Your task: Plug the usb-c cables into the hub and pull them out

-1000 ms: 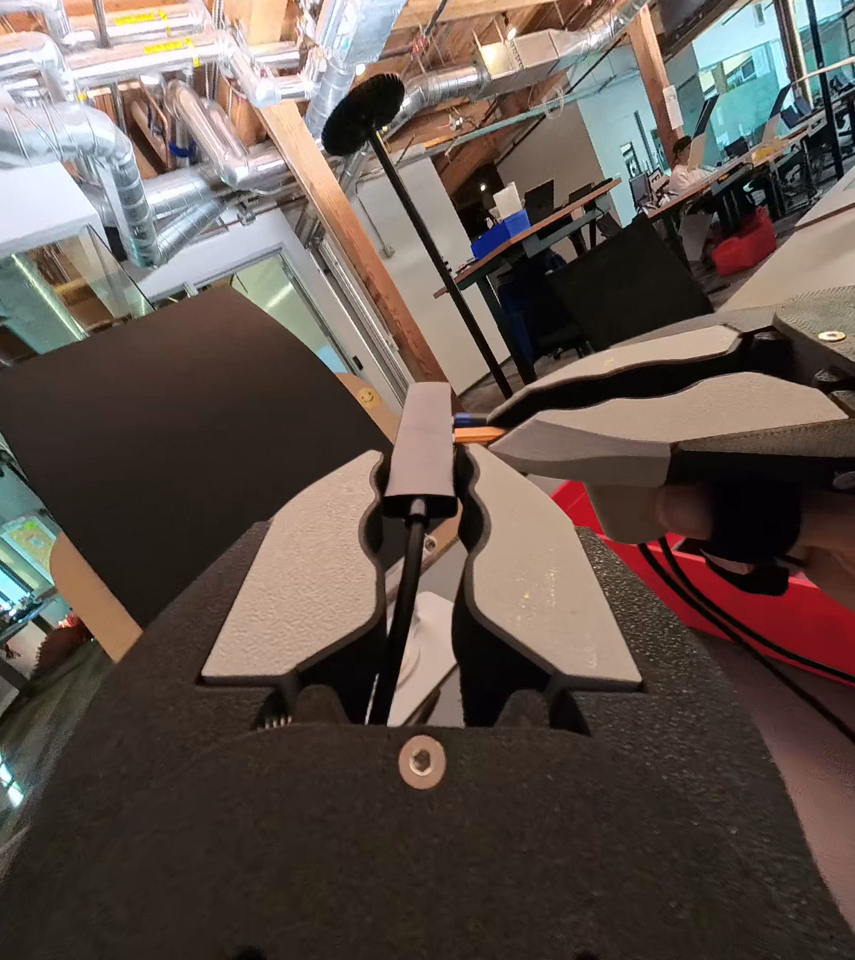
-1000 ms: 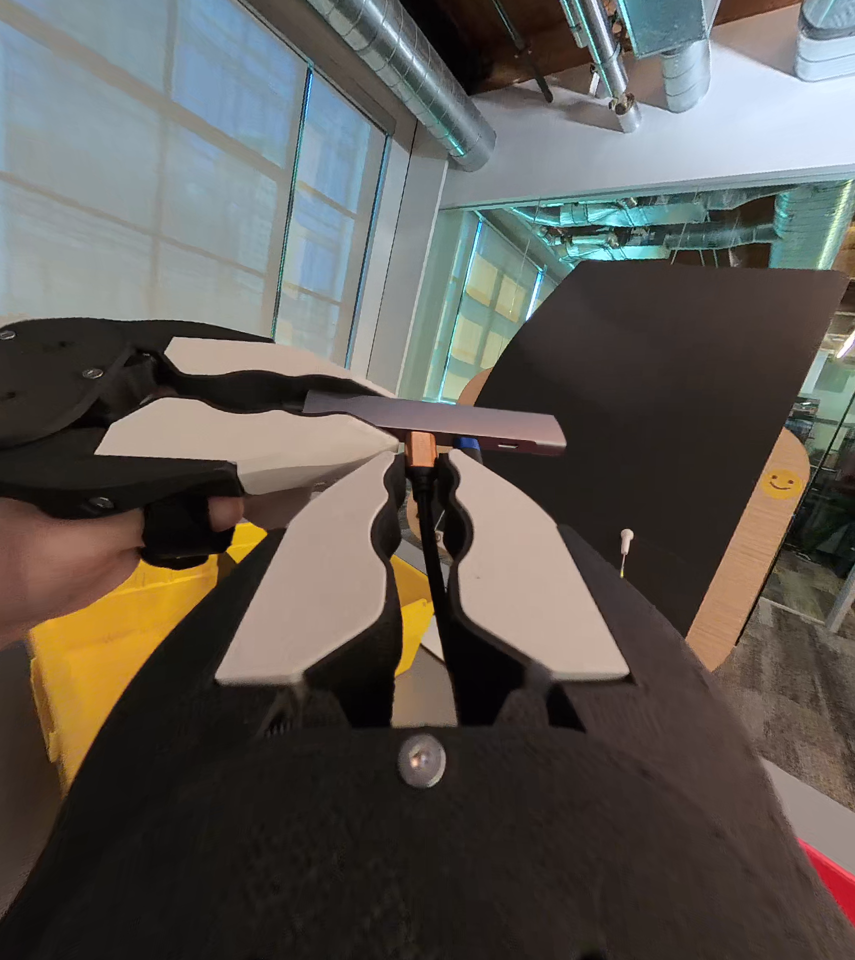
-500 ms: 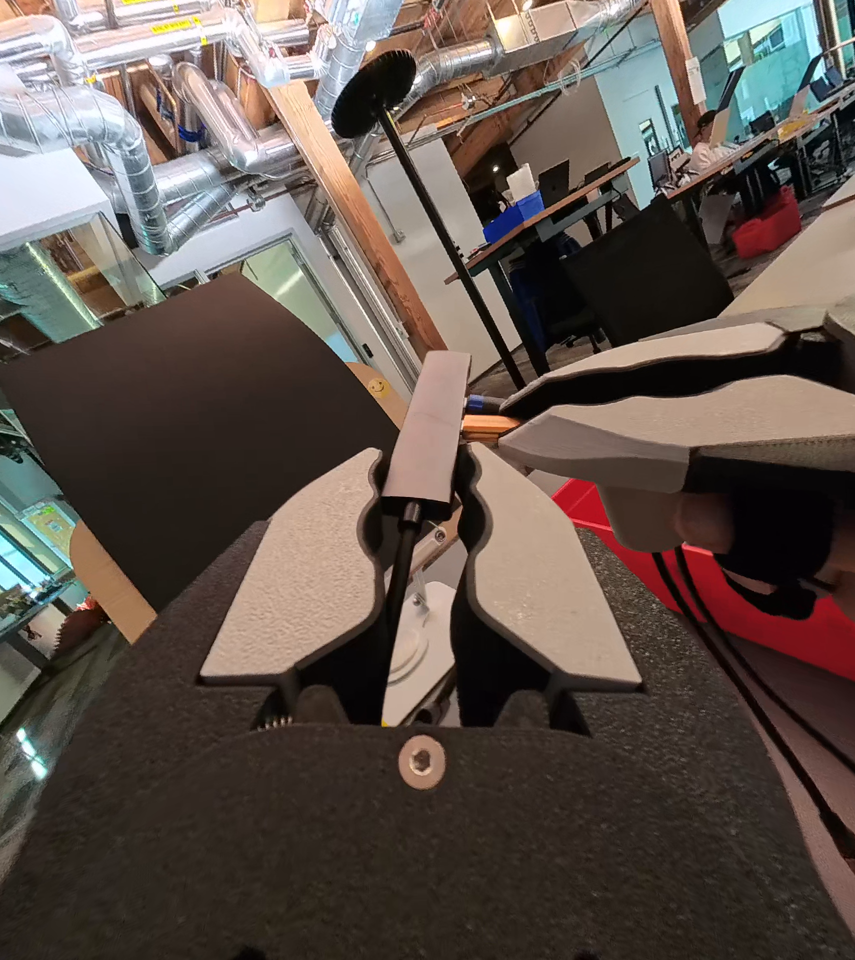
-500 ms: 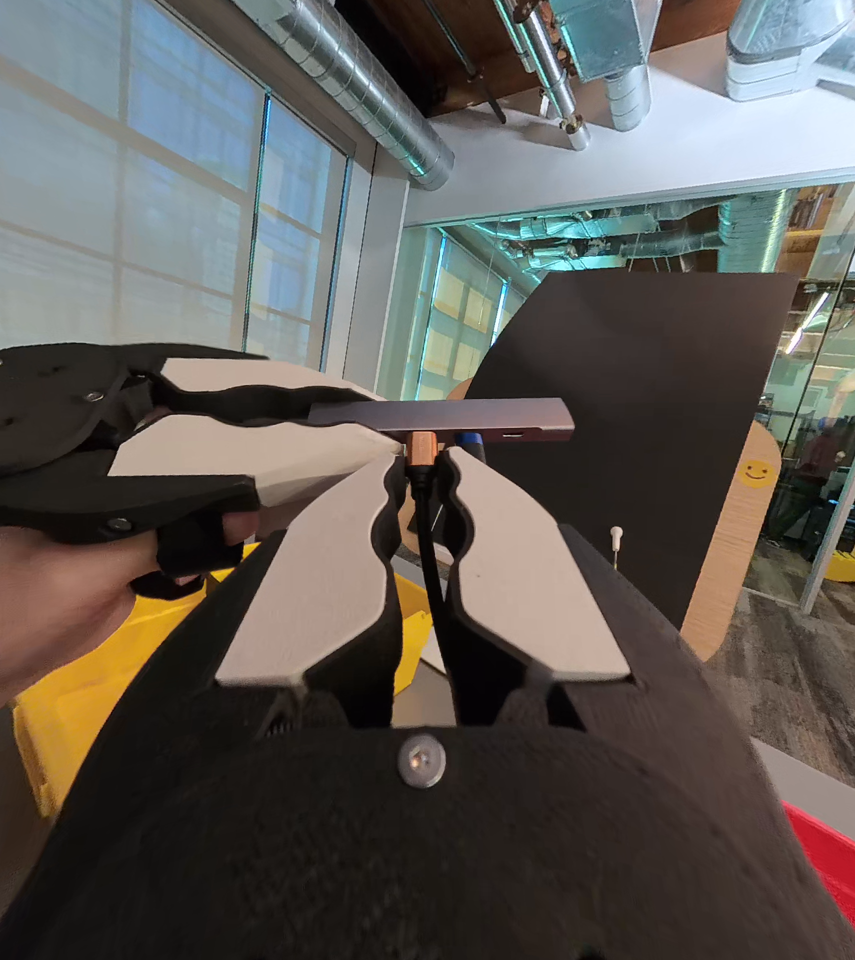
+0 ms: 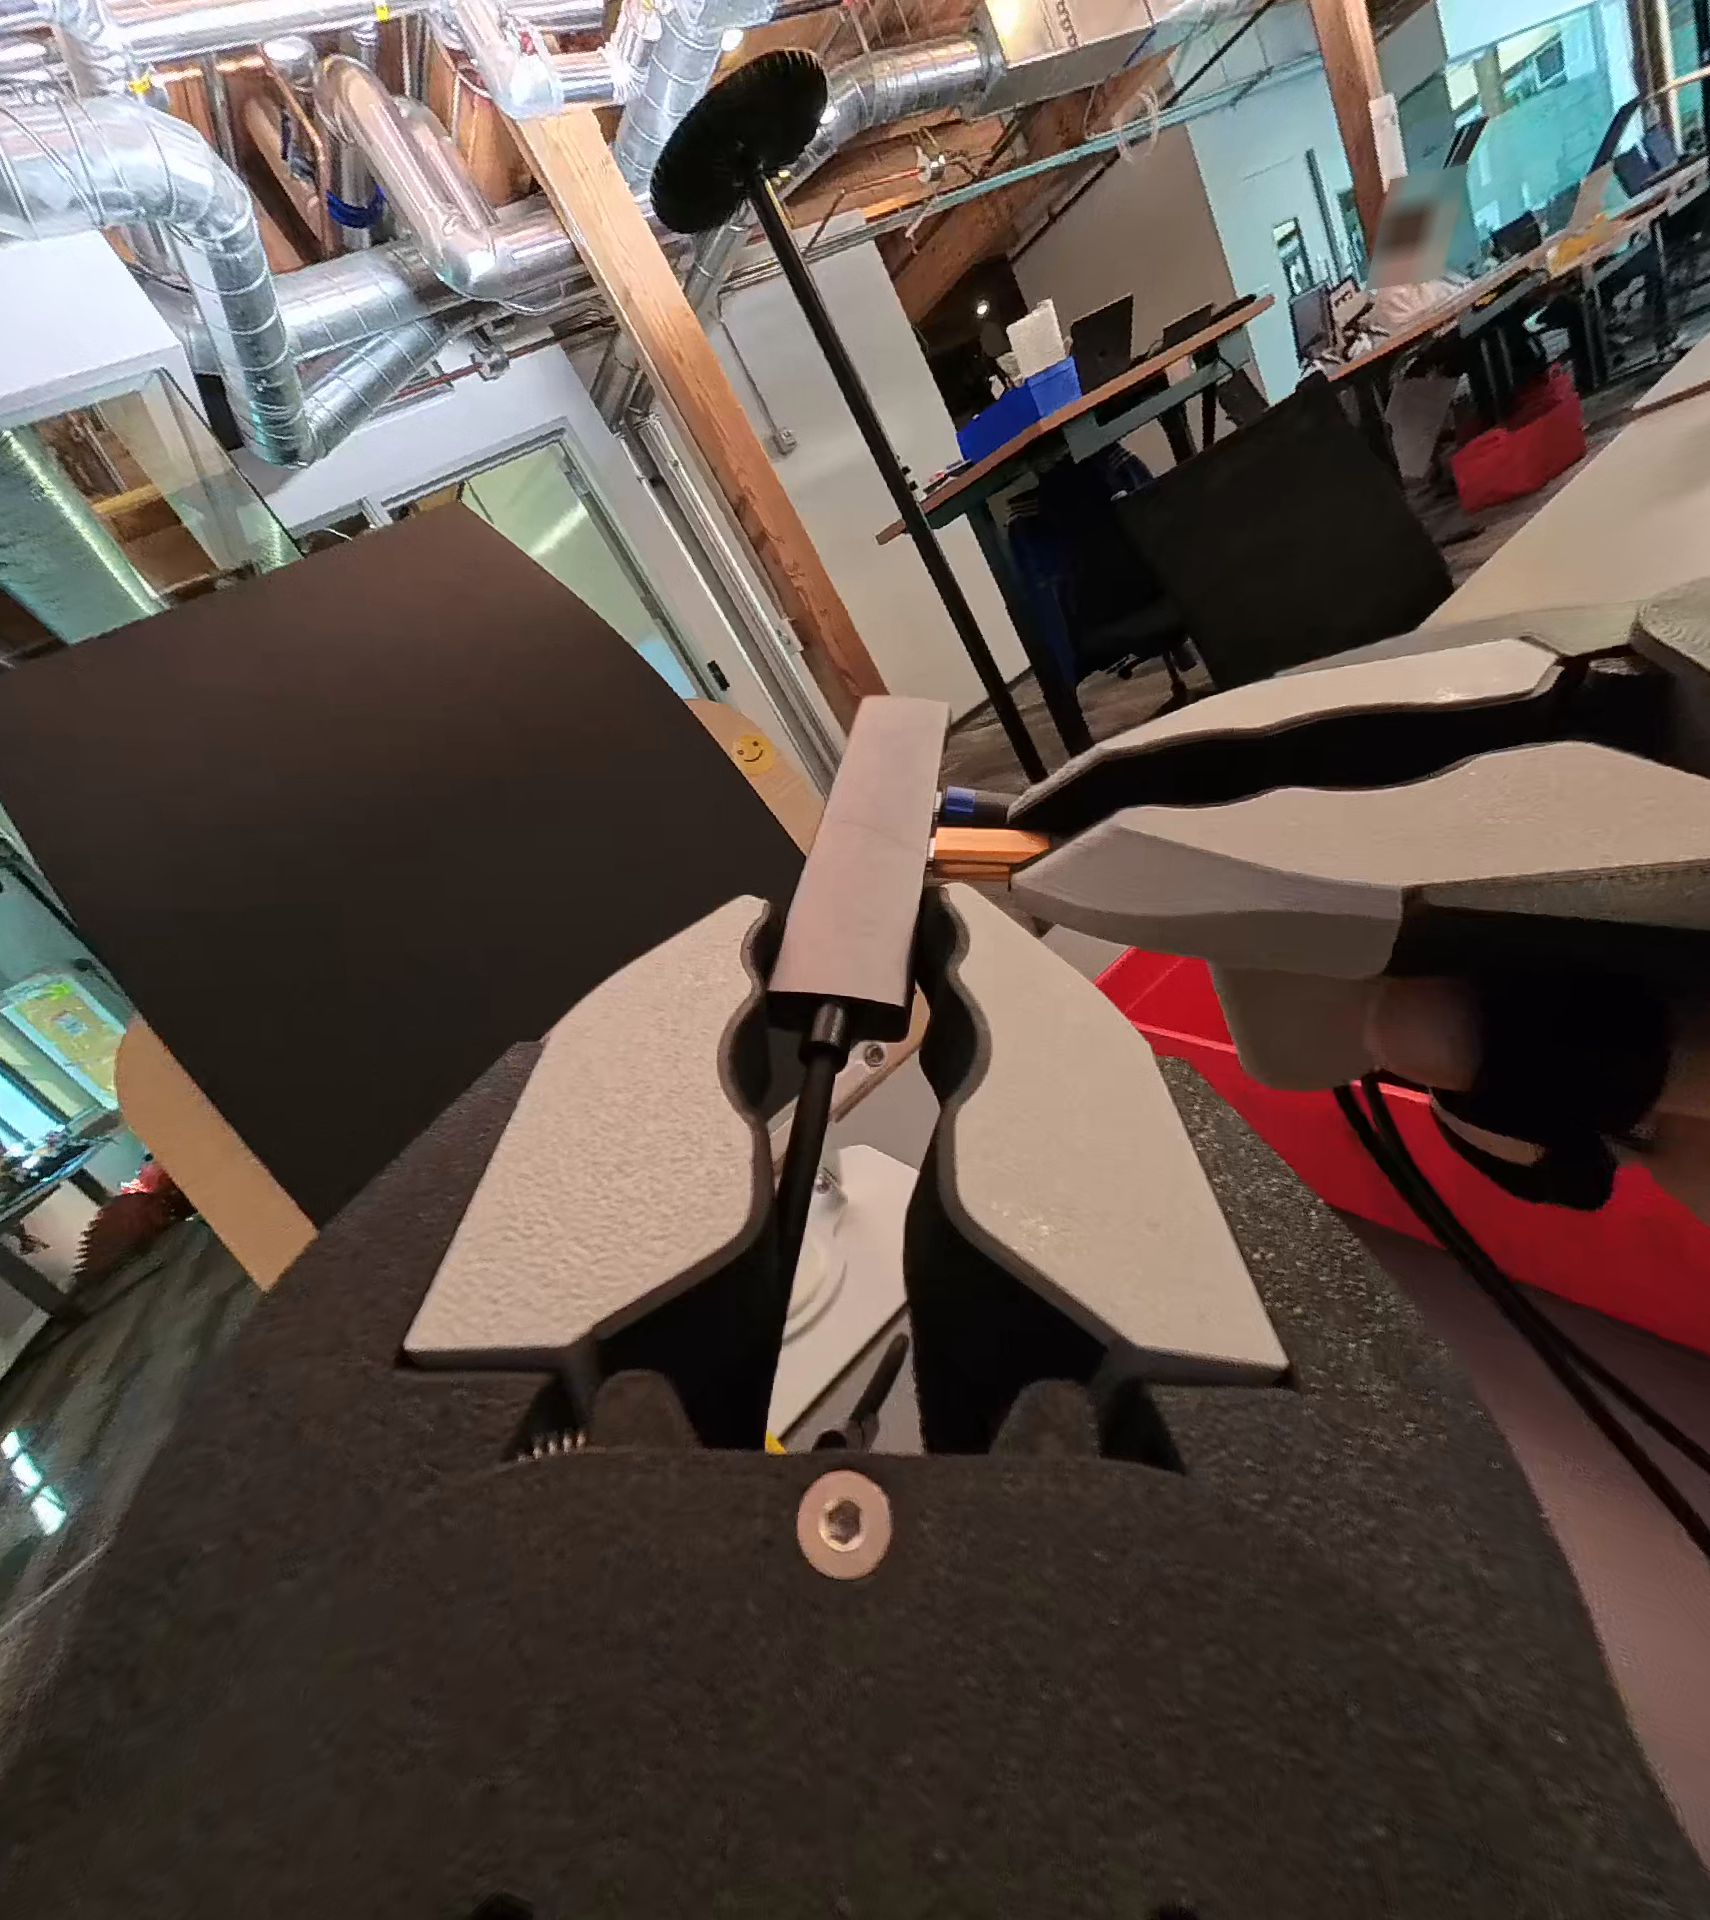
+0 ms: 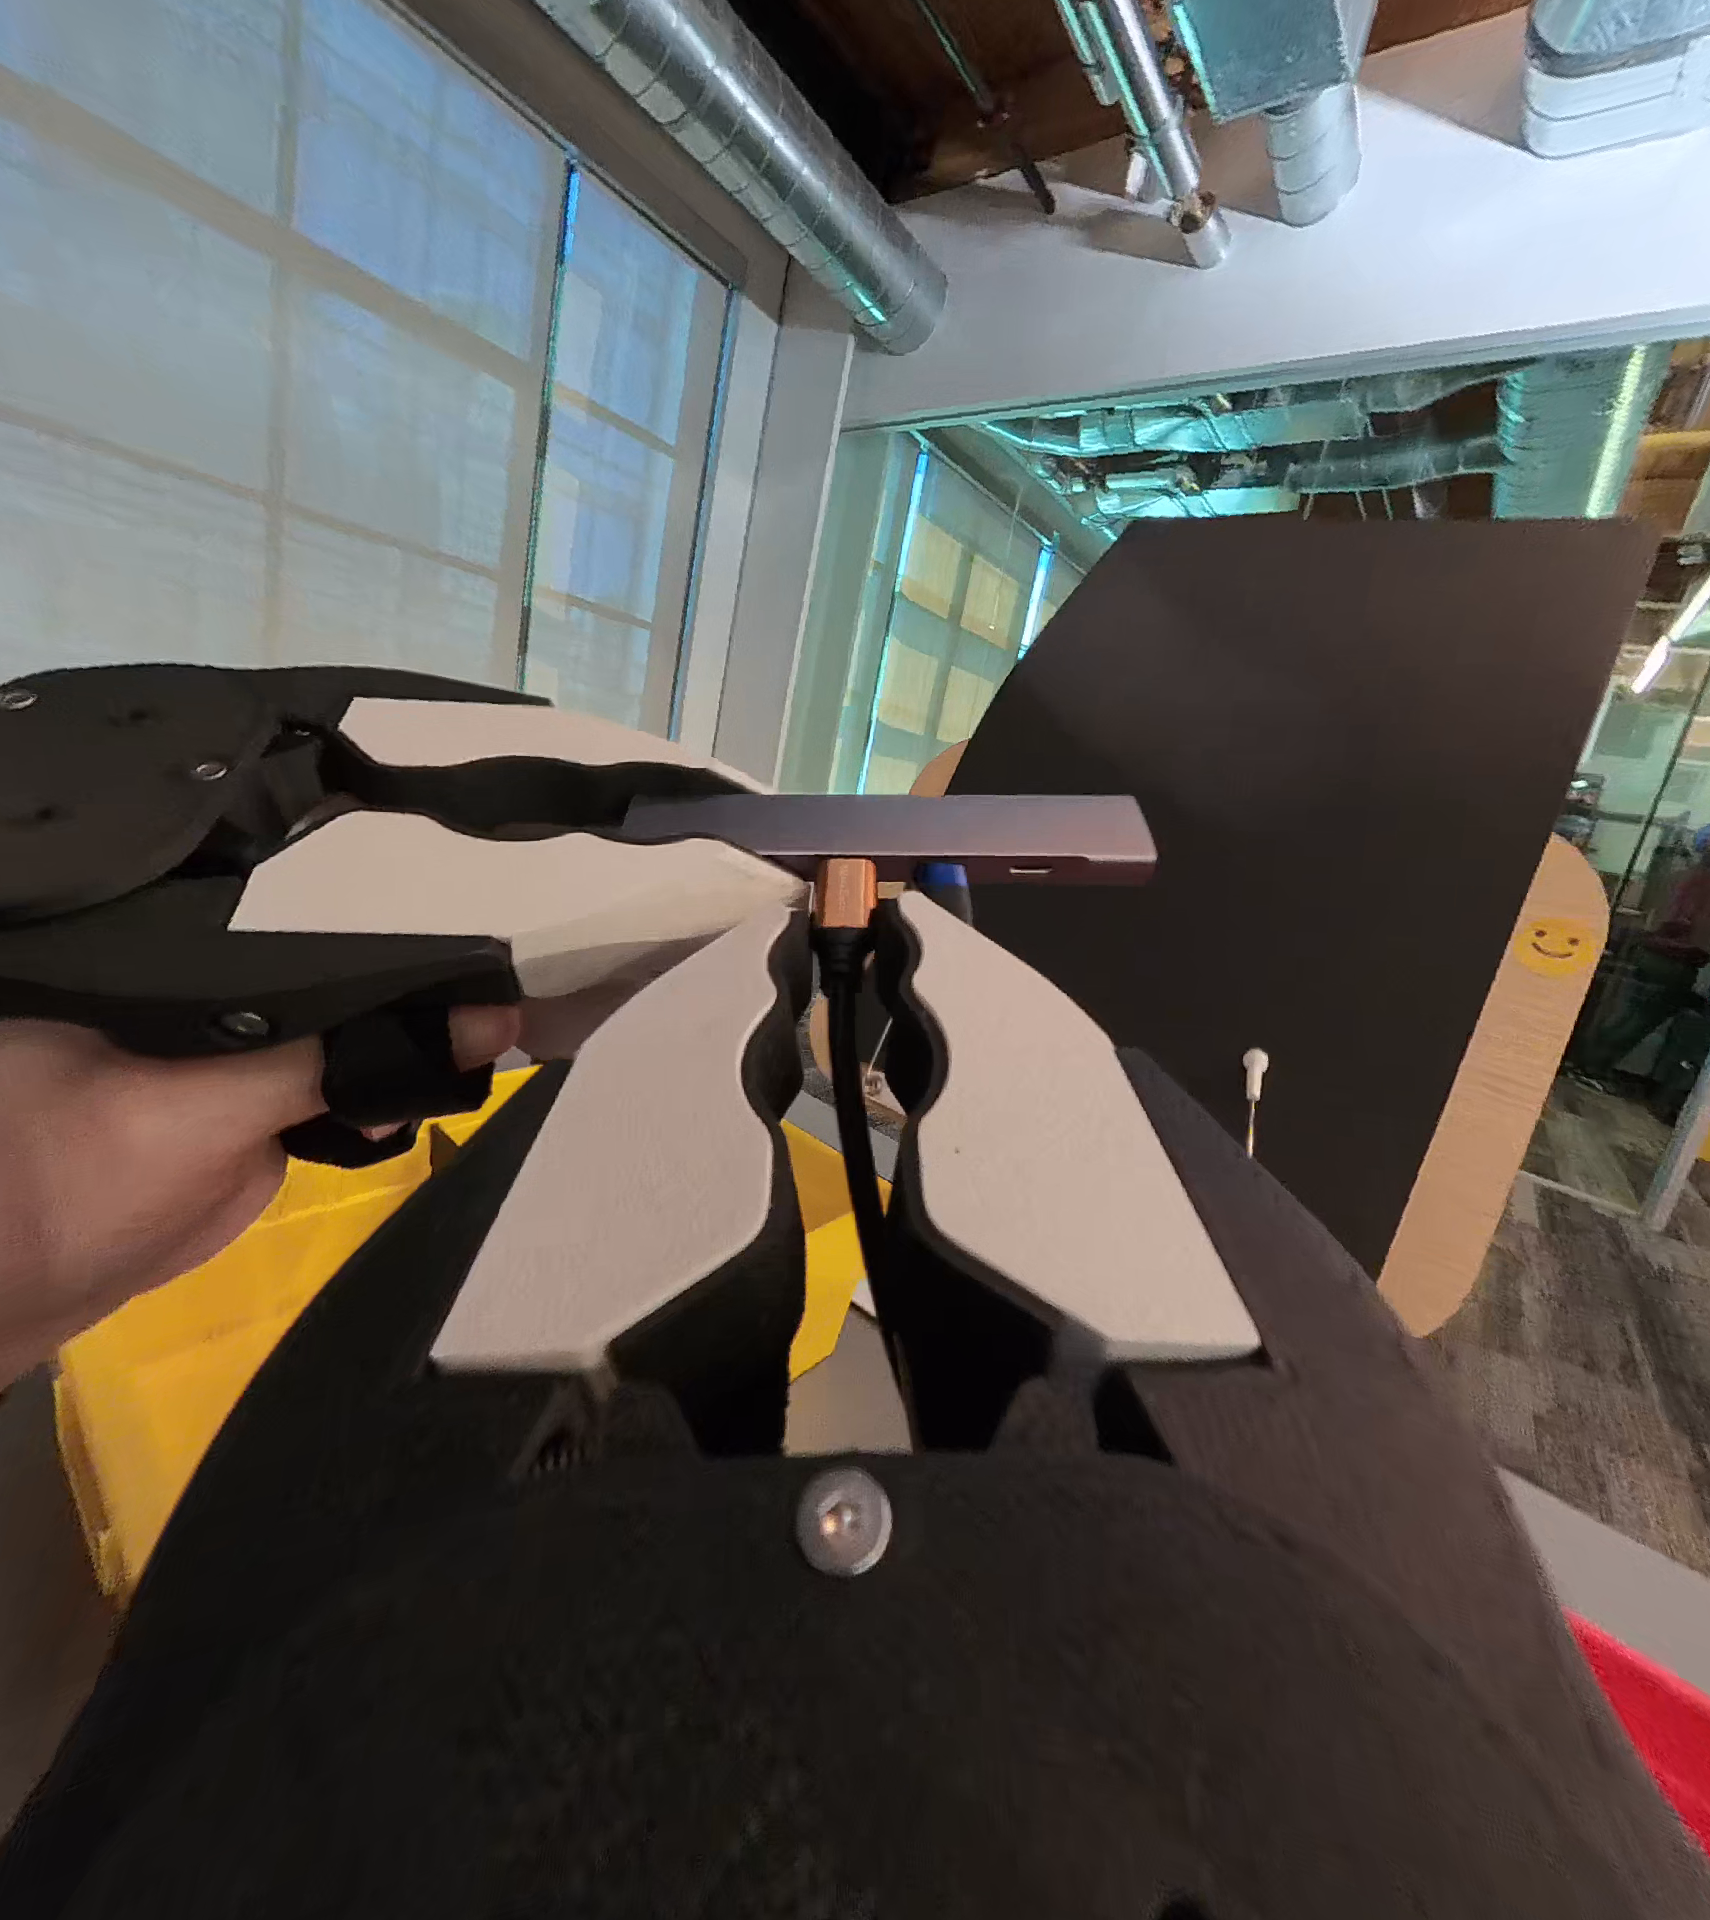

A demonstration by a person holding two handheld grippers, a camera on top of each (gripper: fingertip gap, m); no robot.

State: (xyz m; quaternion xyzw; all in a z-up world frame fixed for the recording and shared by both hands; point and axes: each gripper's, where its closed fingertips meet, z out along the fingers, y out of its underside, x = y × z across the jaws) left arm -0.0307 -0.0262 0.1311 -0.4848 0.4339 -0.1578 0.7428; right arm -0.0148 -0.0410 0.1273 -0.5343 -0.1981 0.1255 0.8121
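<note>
From my left gripper (image 5: 843, 940), the hub (image 5: 866, 862) runs forward between the fingers, its cable (image 5: 797, 1164) trailing back toward me. My right gripper (image 5: 1022, 847) comes in from the right, meeting the hub's right edge, where two plugs (image 5: 976, 826) sit side by side. Behind stands a panel (image 5: 331, 831); a bin (image 5: 1516, 1257) lies lower right.

The hub (image 5: 866, 862) is dark grey. One plug (image 5: 981, 847) at its side is copper-orange, the second plug (image 5: 960, 802) is blue. The cable (image 6: 856, 1101) is black. The gripper fingers (image 5: 622, 1132) are light grey on black bodies. One bin (image 5: 1557, 1226) is red, another bin (image 6: 207, 1340) yellow.
</note>
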